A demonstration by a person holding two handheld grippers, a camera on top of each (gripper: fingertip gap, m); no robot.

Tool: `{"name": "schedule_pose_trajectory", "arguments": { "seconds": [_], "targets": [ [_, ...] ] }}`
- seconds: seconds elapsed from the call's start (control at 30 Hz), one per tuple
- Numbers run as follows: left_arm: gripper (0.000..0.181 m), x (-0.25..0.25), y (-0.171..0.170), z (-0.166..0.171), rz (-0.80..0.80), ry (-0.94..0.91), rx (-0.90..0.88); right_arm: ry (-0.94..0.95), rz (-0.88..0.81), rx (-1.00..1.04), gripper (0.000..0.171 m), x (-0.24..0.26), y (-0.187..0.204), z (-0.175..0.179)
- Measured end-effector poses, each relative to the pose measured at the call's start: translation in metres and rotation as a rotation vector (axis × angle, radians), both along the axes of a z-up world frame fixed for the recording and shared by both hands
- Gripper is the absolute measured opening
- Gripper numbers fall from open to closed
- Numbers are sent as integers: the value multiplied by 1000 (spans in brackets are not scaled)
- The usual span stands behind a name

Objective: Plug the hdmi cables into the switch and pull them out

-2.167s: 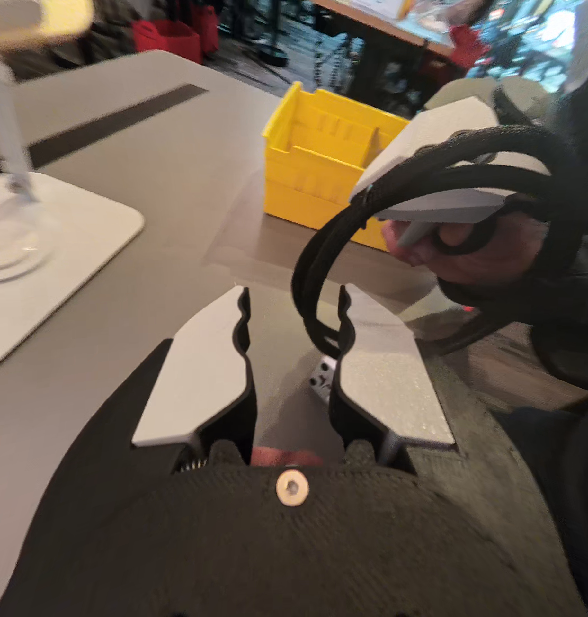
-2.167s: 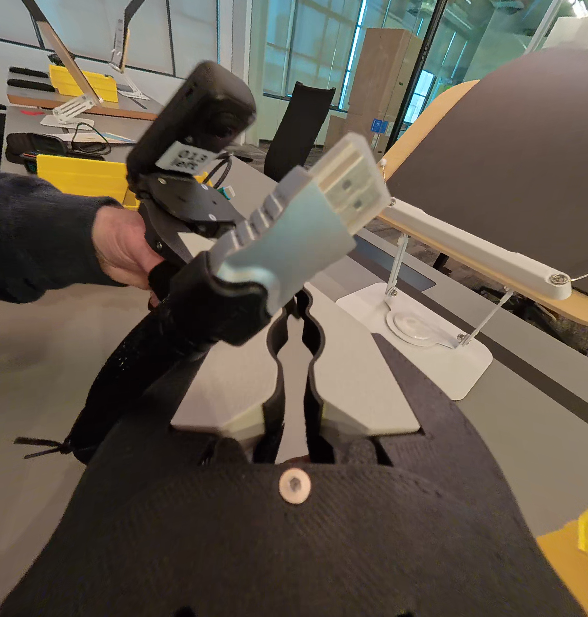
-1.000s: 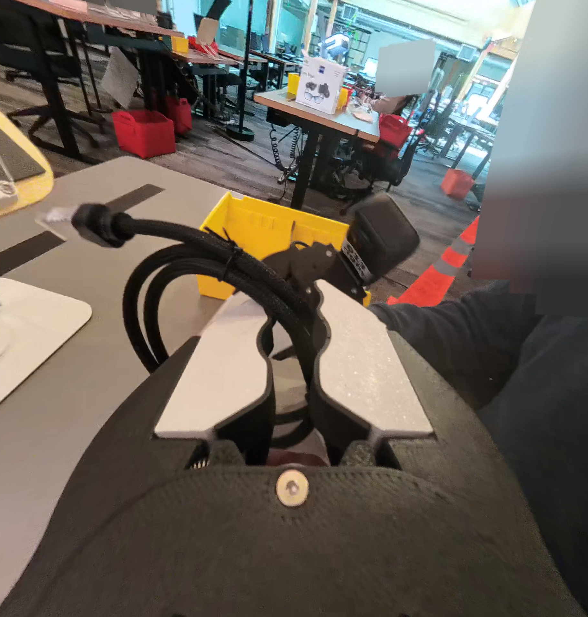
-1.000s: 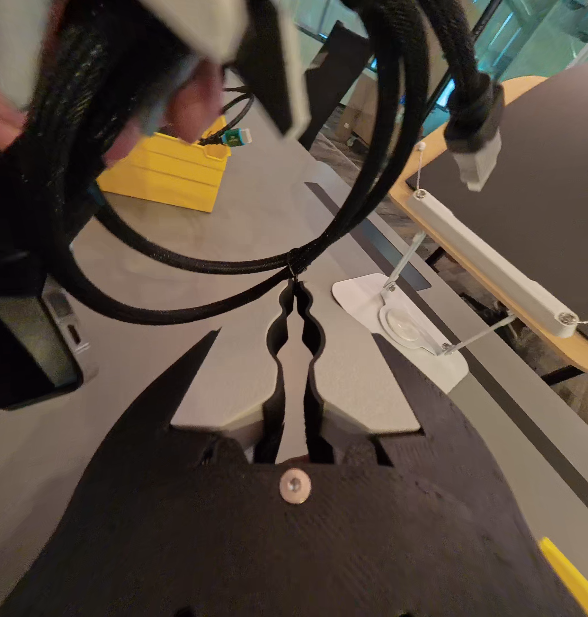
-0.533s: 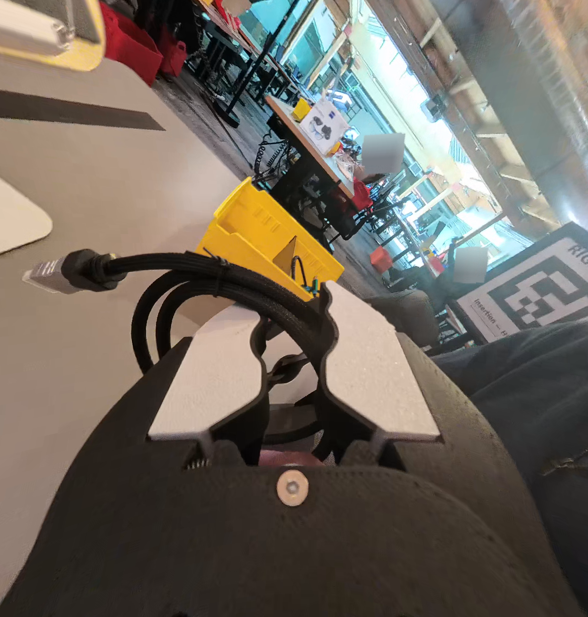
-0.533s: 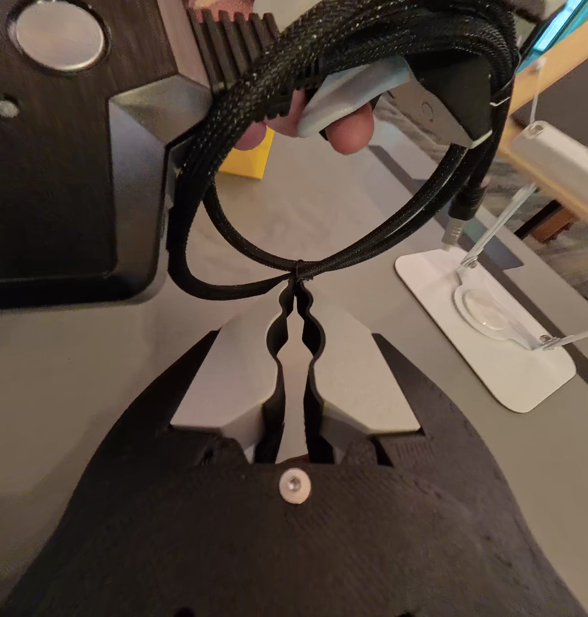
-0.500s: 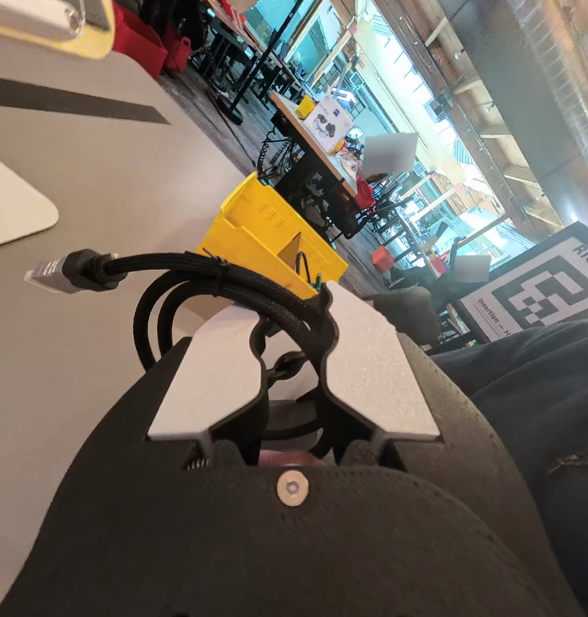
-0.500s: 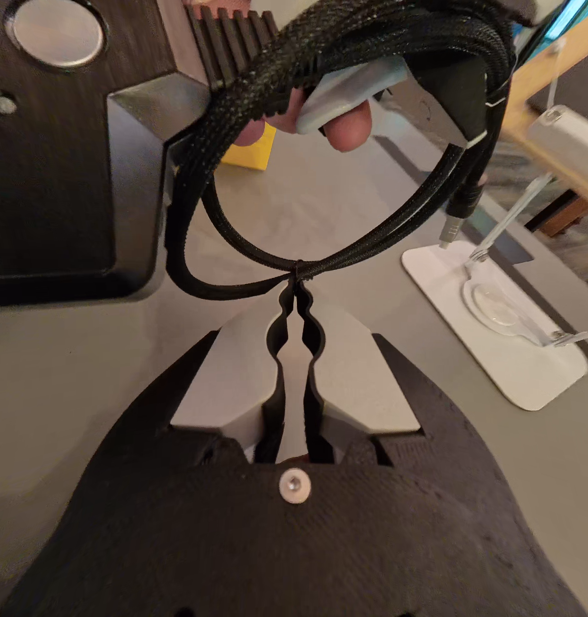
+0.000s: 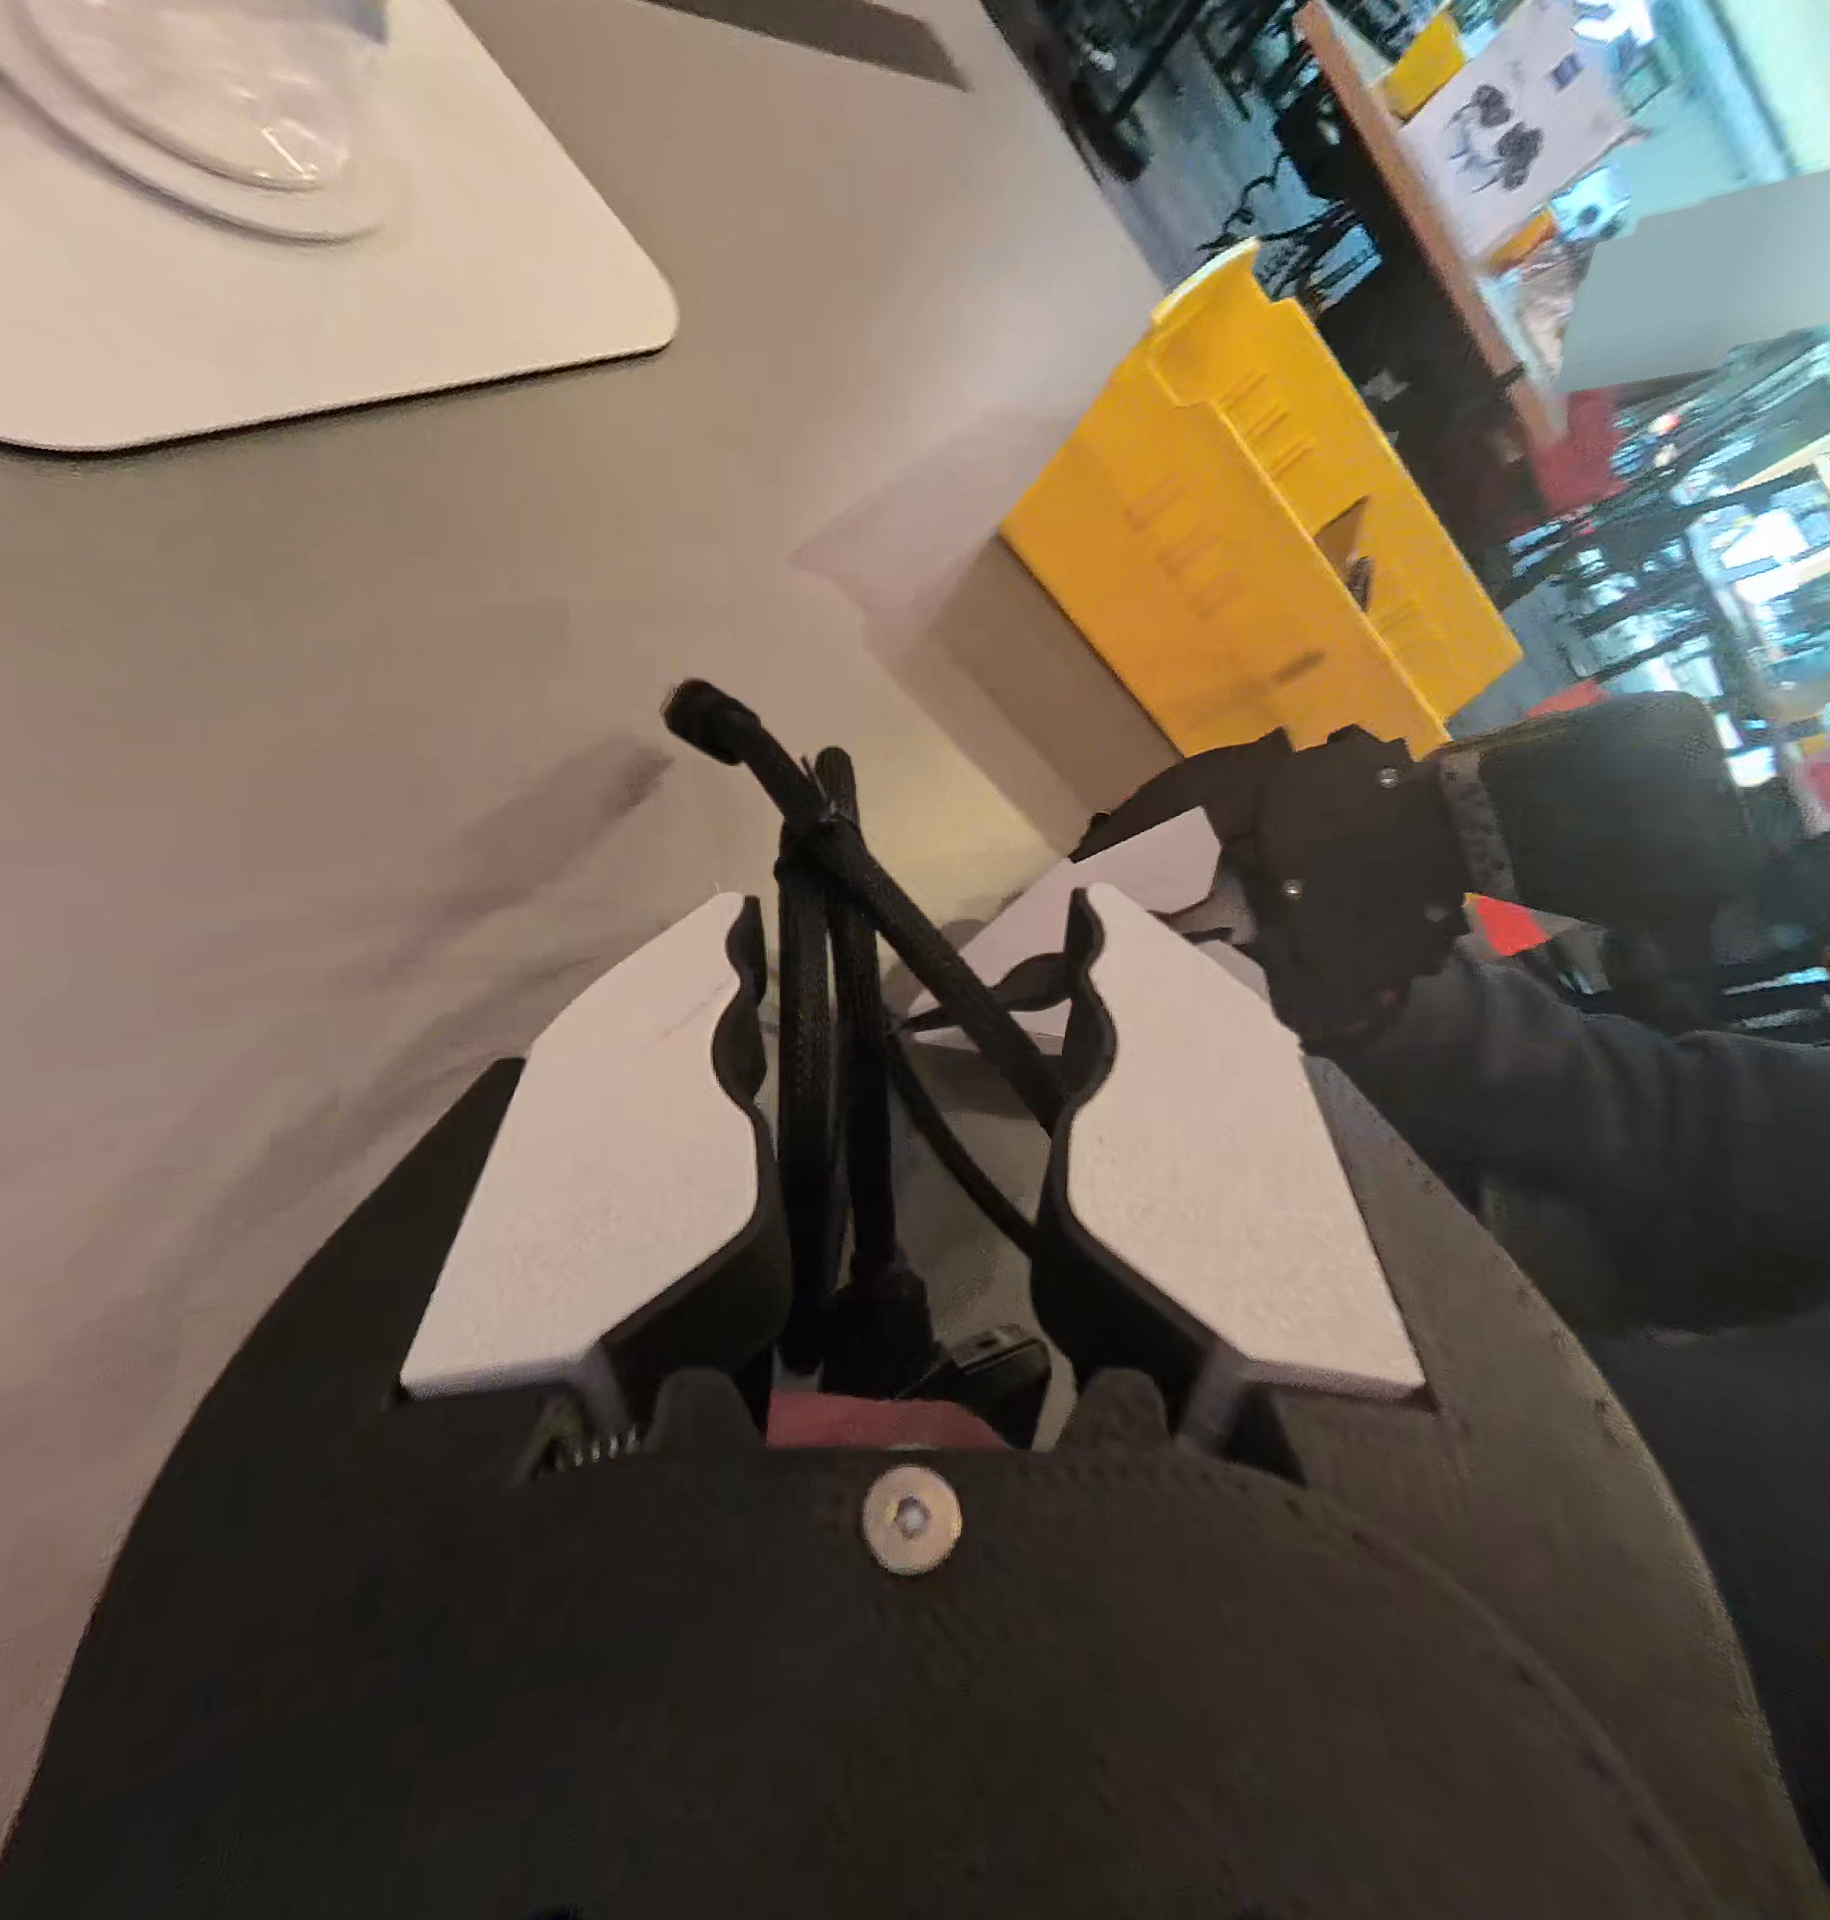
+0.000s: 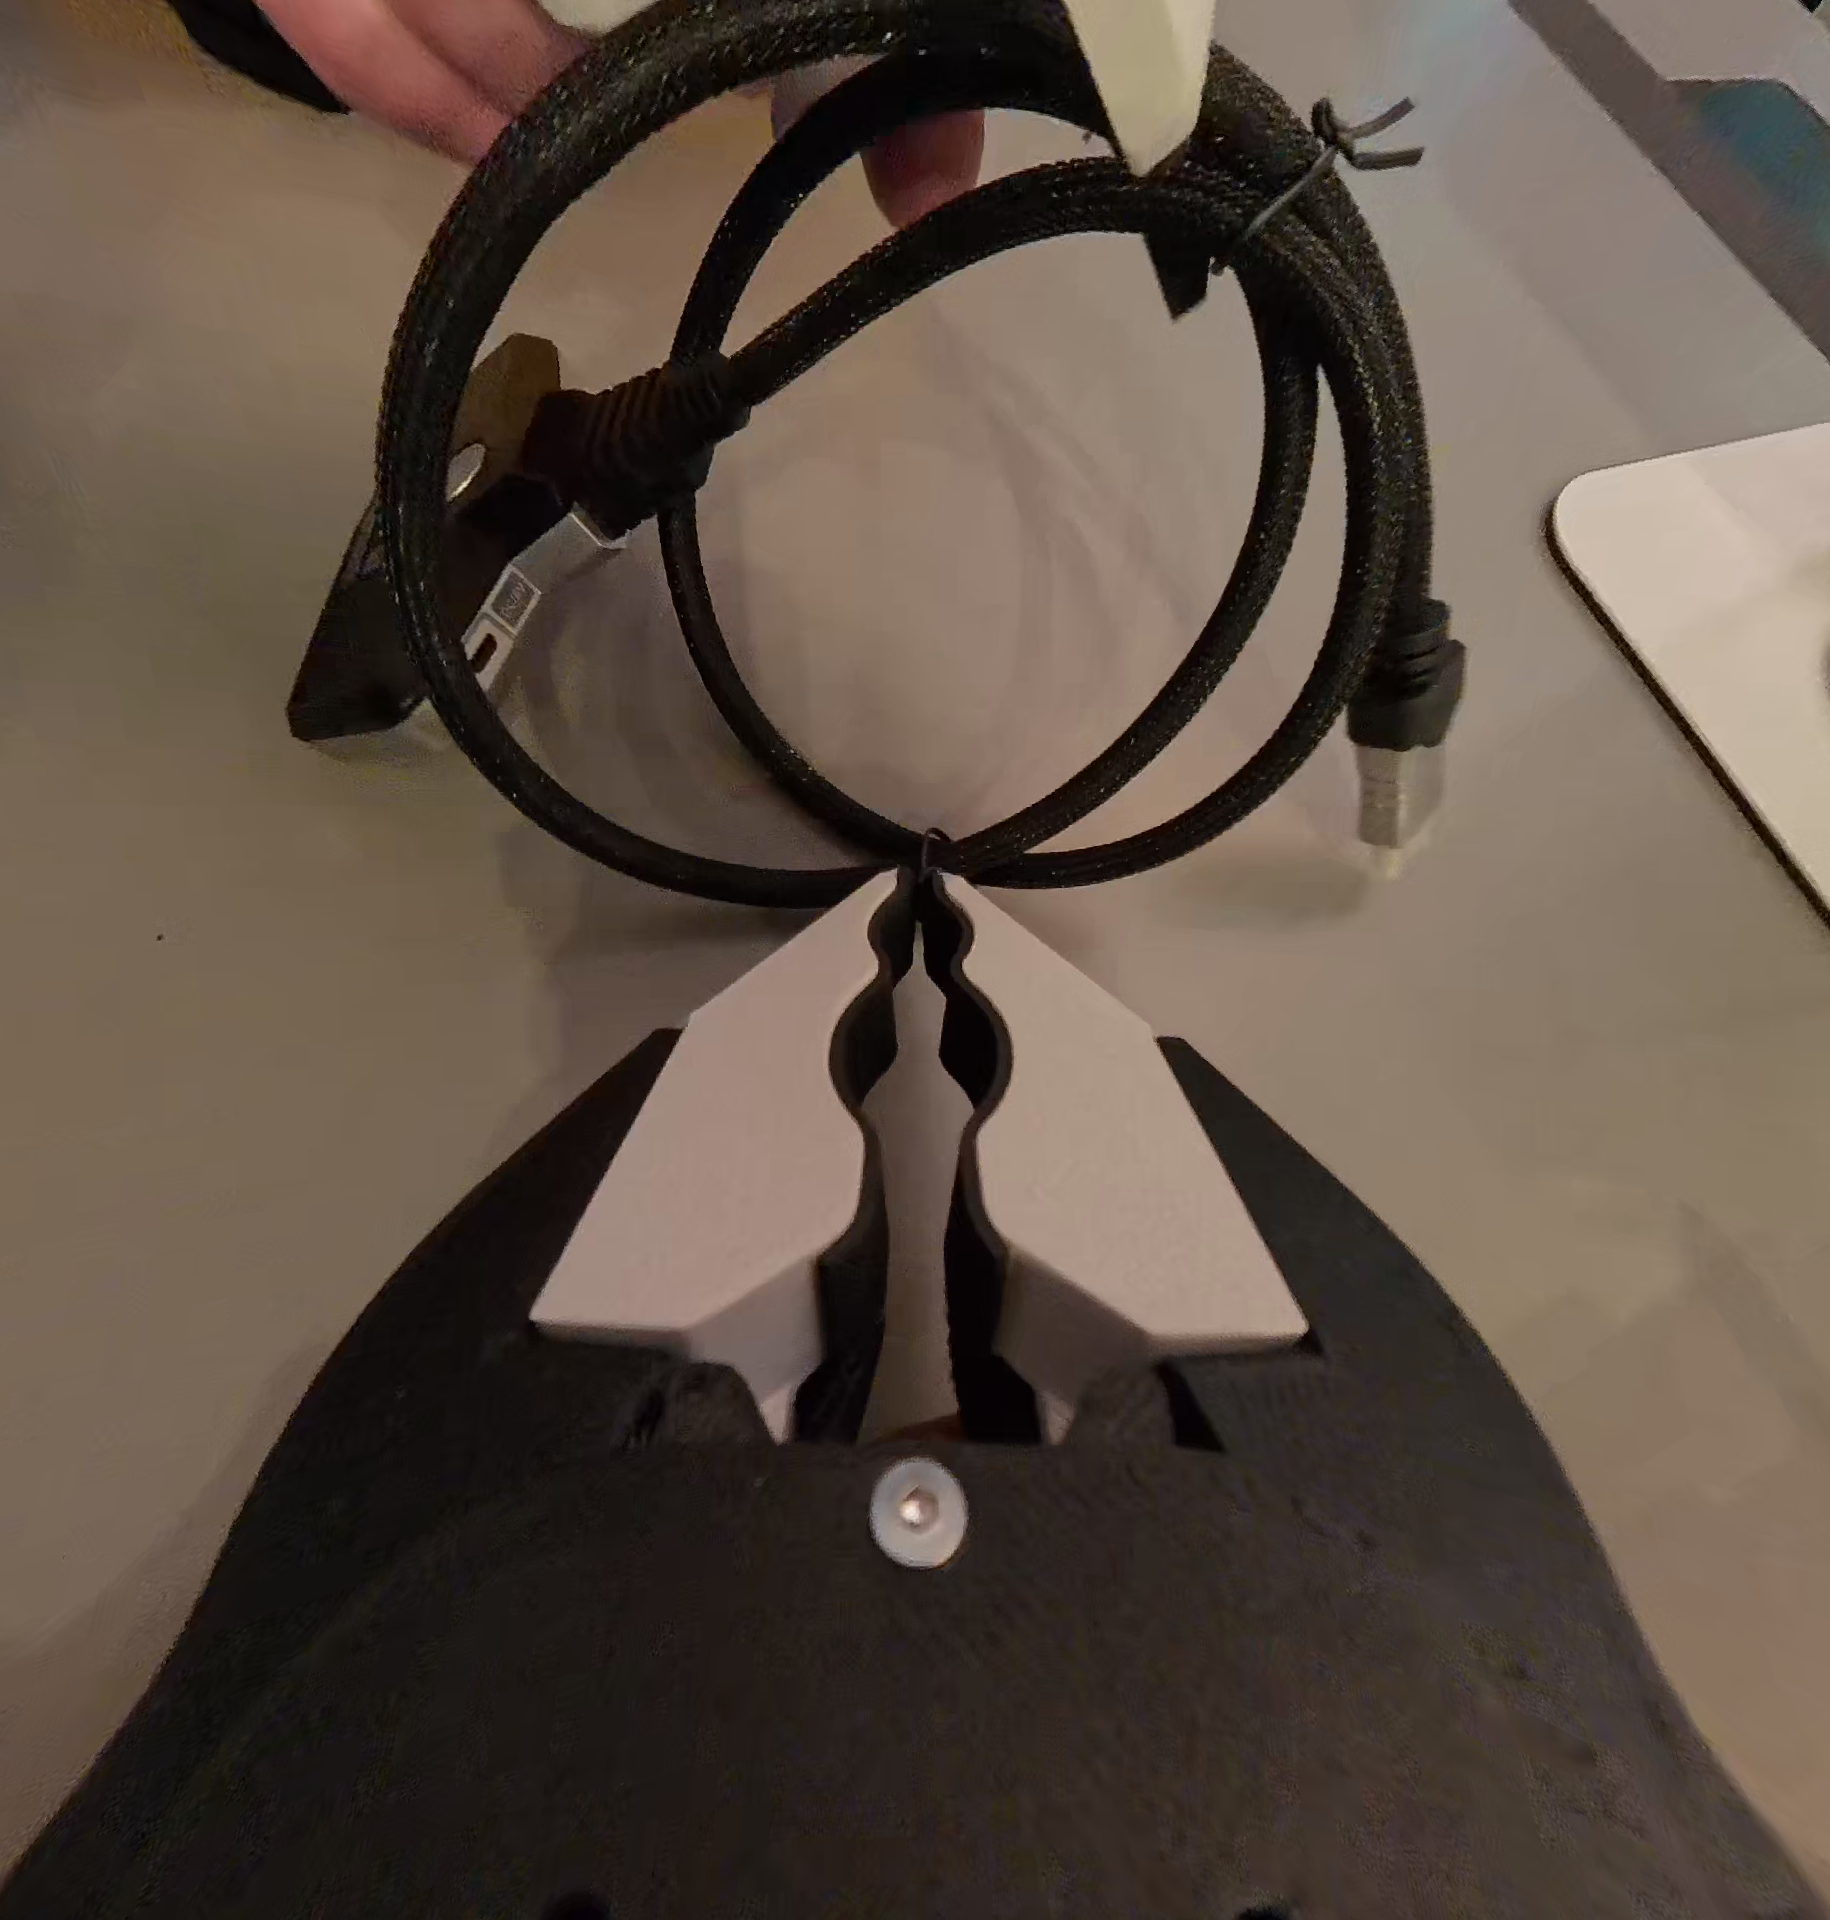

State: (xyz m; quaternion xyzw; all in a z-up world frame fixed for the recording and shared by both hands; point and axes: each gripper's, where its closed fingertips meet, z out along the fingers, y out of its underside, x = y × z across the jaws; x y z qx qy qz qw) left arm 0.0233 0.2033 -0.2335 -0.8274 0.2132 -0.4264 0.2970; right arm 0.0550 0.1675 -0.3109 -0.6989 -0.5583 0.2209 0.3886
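A coiled black braided HDMI cable [image 10: 994, 208] hangs upright just above the grey table. My right gripper [image 10: 921, 883] is shut on the thin tie at the bottom of the coil. One silver plug [image 10: 537, 561] lies against the dark switch box [image 10: 360, 675] on the table. The other plug [image 10: 1399, 790] hangs at the right. My left gripper [image 9: 911, 914] is open, with the cable strands [image 9: 817, 1039] running loosely between its jaws. Its white fingertips [image 10: 1139, 83] and a hand show at the top of the coil. The right gripper also shows in the left wrist view [image 9: 1150, 831].
A yellow bin [image 9: 1254, 540] stands on the grey table [image 9: 371, 727] beyond the cable. A white stand base with a clear dome [image 9: 267, 312] lies to the left; it also shows in the right wrist view [image 10: 1721, 582]. A dark sleeve [image 9: 1565, 1143] is on the right. Left tips to right tips: about 10 cm.
My left gripper has opened wider and tipped down toward the table. The coil has come down near the switch, one plug now against it. My right gripper stays pinched on the tie.
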Motion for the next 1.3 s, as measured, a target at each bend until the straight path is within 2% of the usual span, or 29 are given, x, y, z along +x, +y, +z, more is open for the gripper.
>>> {"name": "schedule_pose_trajectory", "arguments": {
  "seconds": [0.07, 0.17, 0.3, 0.4, 0.5, 0.6, 0.7, 0.77, 0.97, 1.13, 1.23, 1.3],
  "targets": [
    [54, -8, 5, -1, 26, 50, 25, -7, -6, -12, 0, 0, 1, -1],
    [59, -30, 9, -2, 85, 283, 168, -10, -15, -20, 0, 0, 2, -1],
    [67, -40, -15, 7, 127, 500, 297, -7, -18, -17, 0, 0, 2, 1],
    [68, -45, -28, -14, 158, 647, 292, -7, -13, -13, 0, -2, 0, 3],
    [67, -59, -17, -38, 181, 803, 269, -28, -3, -8, 0, -3, -3, 0],
    [59, -70, 1, -59, 121, 937, 233, -37, 4, -8, 0, -4, -6, 0],
    [27, -73, 4, -80, -53, 1056, 183, -46, 24, -6, 0, -4, -9, 2],
    [11, -69, 7, -83, -135, 1113, 229, -52, 51, -1, 0, -5, -13, 4],
    [7, -56, 30, -85, -319, 1204, 376, -106, 177, 16, 0, -15, -27, 7],
    [6, -22, 42, -85, -524, 1169, 527, -179, 281, 49, 0, -30, -41, 5],
    [6, -12, 47, -83, -562, 1154, 580, -190, 277, 38, 0, -34, -38, 5],
    [17, -15, 53, -70, -469, 1135, 591, -176, 261, 14, 0, -34, -35, 6]
  ]
}}
